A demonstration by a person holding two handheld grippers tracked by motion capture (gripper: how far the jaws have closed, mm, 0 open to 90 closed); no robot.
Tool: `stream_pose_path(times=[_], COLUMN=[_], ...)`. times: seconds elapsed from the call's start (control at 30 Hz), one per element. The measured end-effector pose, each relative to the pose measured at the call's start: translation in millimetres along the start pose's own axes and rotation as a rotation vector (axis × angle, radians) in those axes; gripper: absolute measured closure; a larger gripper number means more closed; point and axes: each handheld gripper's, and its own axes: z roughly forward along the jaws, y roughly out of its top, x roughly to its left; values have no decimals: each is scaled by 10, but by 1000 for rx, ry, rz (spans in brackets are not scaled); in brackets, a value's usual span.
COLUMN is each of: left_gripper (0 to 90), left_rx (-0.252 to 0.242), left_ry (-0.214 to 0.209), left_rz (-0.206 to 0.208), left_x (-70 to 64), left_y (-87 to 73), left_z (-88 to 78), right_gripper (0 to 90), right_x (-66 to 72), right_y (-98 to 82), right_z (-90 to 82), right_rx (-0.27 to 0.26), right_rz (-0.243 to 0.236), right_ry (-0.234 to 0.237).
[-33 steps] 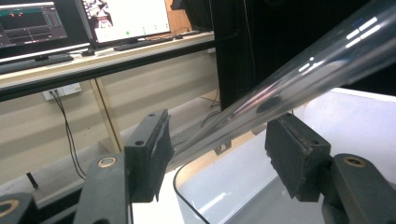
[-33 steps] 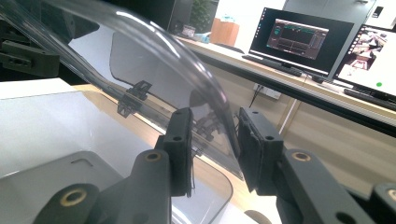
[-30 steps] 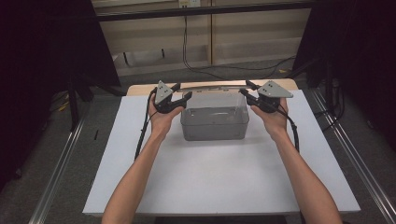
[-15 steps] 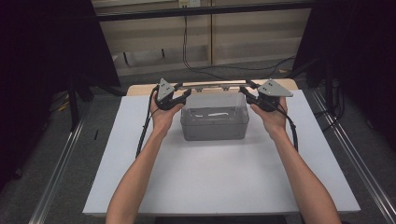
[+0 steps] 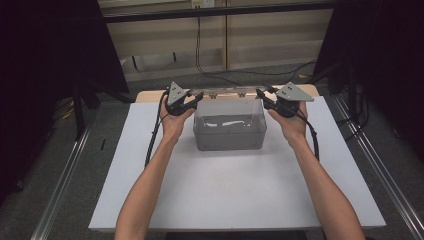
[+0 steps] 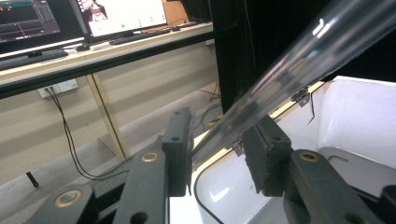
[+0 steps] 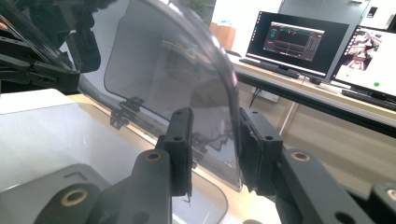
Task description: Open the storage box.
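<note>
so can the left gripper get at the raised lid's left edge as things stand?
Probably yes. The left gripper has the clear lid edge between its jaws, which have just been closing; contact isn't clear. The right gripper straddles the other end.

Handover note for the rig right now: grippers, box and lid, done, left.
Left gripper: at the left end of the clear lid; its jaws have just been closing, lid edge between them, and whether the pads press yet I cannot tell.
Right gripper: at the right end; in the right gripper view the lid edge sits between its jaws, apparently pinched.
Clear box: far middle of the white table, its hinged lid swung up and back at the far rim.
Done: lid raised, box open.
Left: probably confirm the left grip, then swing the lid whichever way the job needs.
</note>
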Motion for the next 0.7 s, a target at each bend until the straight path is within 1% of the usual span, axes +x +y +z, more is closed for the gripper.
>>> stream_pose_path(times=[0.03, 0.17, 0.27, 0.3, 0.4, 0.43, 0.47, 0.5, 0.6, 0.7], left_gripper=[647, 648, 646, 647, 647, 647, 647, 647, 653, 667], left_rx=[2, -4, -4, 1, 4, 2, 4, -5, 2, -1], left_ry=[-2, -5, -9, -12, -13, -14, -12, -8, -6, 5], left_rz=[2, -13, -13, -7, -8, -11, -18, -32, -28, -33], left_x=[5, 12, 17, 25, 28, 31, 30, 25, 36, 47], left_y=[5, 6, 6, 8, 12, 12, 13, 10, 17, 27], left_z=[-1, 7, 7, 4, 5, 8, 7, 15, 15, 26], right_gripper=[655, 632, 592, 579, 562, 536, 523, 517, 501, 480], right_x=[-14, -29, -31, -32, -40, -54, -63, -70, -91, -113], right_y=[-7, -21, -47, -57, -86, -118, -136, -154, -196, -257], right_z=[15, 50, 80, 90, 109, 127, 135, 143, 162, 193], right_rx=[-9, -2, 3, 5, 7, 10, 12, 16, 24, 33], right_rz=[15, 15, 21, 23, 25, 36, 41, 46, 50, 66], right_ry=[0, -1, 1, -2, -4, -8, -7, -6, -2, 0])
